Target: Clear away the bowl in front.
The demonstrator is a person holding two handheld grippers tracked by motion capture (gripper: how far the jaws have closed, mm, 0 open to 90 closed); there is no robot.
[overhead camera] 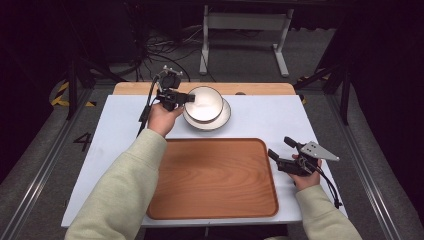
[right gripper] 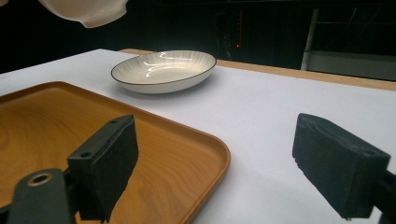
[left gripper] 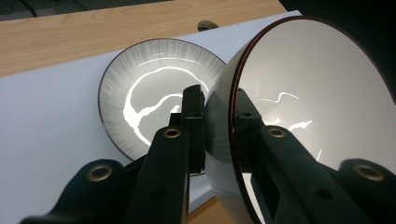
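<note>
A white bowl (overhead camera: 205,101) with a dark rim hangs lifted and tilted over a ribbed white plate (overhead camera: 215,121) at the back of the table. My left gripper (overhead camera: 190,98) is shut on the bowl's left rim. In the left gripper view its jaws (left gripper: 219,112) pinch the bowl (left gripper: 317,93) wall, one inside and one outside, with the plate (left gripper: 149,88) below. My right gripper (overhead camera: 280,147) stands open beside the right edge of the wooden tray (overhead camera: 212,177), holding nothing. The right gripper view shows its pads (right gripper: 112,163) wide apart, the plate (right gripper: 163,70) ahead and the bowl (right gripper: 84,11) above at top left.
The tray (right gripper: 70,121) lies bare on the white table top (overhead camera: 260,117), in front of the plate. A wooden strip (overhead camera: 140,88) runs along the table's far edge. Cables and a desk frame (overhead camera: 245,22) sit on the floor beyond.
</note>
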